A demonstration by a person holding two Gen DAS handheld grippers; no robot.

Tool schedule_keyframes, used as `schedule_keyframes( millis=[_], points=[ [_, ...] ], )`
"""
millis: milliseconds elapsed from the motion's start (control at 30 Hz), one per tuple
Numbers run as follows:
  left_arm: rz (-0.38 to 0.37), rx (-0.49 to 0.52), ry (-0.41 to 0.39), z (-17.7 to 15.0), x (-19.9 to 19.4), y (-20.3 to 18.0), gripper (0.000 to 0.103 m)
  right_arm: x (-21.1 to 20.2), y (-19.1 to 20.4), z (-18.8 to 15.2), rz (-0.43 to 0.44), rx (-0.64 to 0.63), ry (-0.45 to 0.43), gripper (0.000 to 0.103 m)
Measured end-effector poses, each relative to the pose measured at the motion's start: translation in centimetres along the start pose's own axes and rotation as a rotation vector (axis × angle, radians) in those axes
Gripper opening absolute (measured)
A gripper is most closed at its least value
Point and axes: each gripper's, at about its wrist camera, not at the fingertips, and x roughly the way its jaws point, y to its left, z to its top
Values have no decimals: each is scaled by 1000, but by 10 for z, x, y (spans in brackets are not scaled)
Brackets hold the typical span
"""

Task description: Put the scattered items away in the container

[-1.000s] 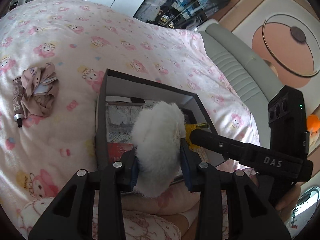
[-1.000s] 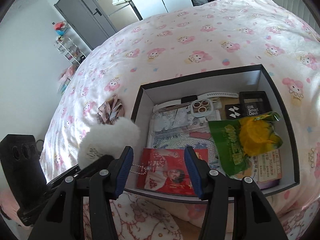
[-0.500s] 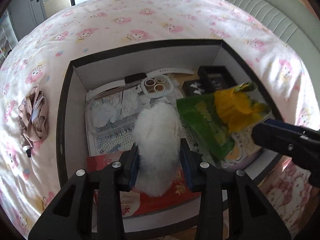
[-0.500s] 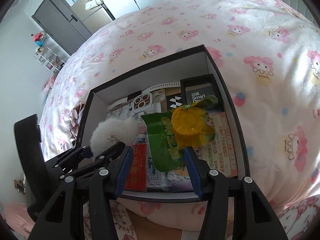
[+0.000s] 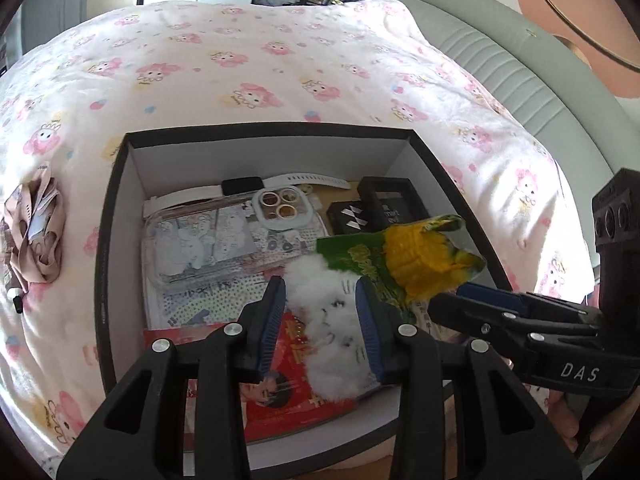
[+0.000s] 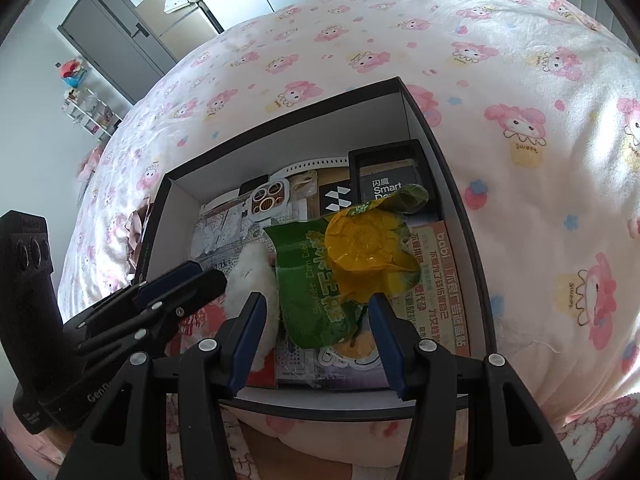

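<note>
My left gripper (image 5: 320,286) is shut on a white fluffy pom-pom (image 5: 332,340), low over the near side of the black box (image 5: 260,130) with white inner walls. In the right wrist view the pom-pom (image 6: 252,272) pokes out past the left gripper (image 6: 210,276). My right gripper (image 6: 316,308) stands open beside it, over a green and yellow corn snack packet (image 6: 352,256) that lies in the box (image 6: 288,112); its pads do not press on the packet. A crumpled beige cloth item (image 5: 36,232) lies on the bedspread left of the box.
The box holds a phone case (image 5: 280,208), a white watch strap (image 5: 312,179), small black boxes (image 5: 384,204), a red card (image 5: 288,392) and printed sheets. A small dark tube (image 5: 16,300) lies by the cloth. A grey padded headboard (image 5: 500,60) runs along the right.
Both grippers have come in over the box and sunk lower. The left one carried the pom-pom from the box's near edge to above the red card. The right jaws kept their width.
</note>
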Motion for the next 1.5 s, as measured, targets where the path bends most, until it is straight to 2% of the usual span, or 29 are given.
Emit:
schedule_keyframes(
  millis=[133, 233, 400, 500, 633, 667, 700, 800, 1000, 1133, 1233, 1400, 1500],
  points=[
    [34, -1, 2, -5, 9, 4, 36, 17, 6, -8, 73, -10, 70, 50],
    [31, -21, 25, -8, 14, 9, 32, 25, 16, -11, 30, -51, 77, 49],
    [-51, -118, -16, -9, 6, 32, 32, 36, 24, -5, 21, -69, 97, 49],
    [-70, -154, -29, -8, 4, 40, 33, 42, 31, -4, 20, -95, 106, 49],
    [-56, -146, -35, -7, 4, 39, 35, 54, 40, -7, 80, -128, 145, 48],
    [-51, -143, -35, -7, 4, 38, 35, 56, 42, -7, 93, -139, 145, 45],
    [-48, -144, -34, -7, 4, 39, 35, 57, 43, -8, 96, -142, 139, 30],
    [-57, -160, -40, -7, 3, 43, 35, 53, 41, -7, 103, -111, 105, 24],
    [-67, -168, -35, -7, 4, 44, 36, 30, 34, -1, 7, -113, 24, 23],
    [-135, -175, 2, -9, 8, 42, 36, 21, 31, 4, -77, -127, 3, 23],
    [-146, -174, 19, -11, 11, 41, 36, 19, 31, 2, -105, -138, -3, 23],
    [-120, -184, 37, -11, 16, 40, 36, 17, 25, 1, -87, -139, -6, 23],
    [-68, -170, 5, -11, 12, 38, 36, 21, 24, 2, 8, -102, 29, 23]
  ],
)
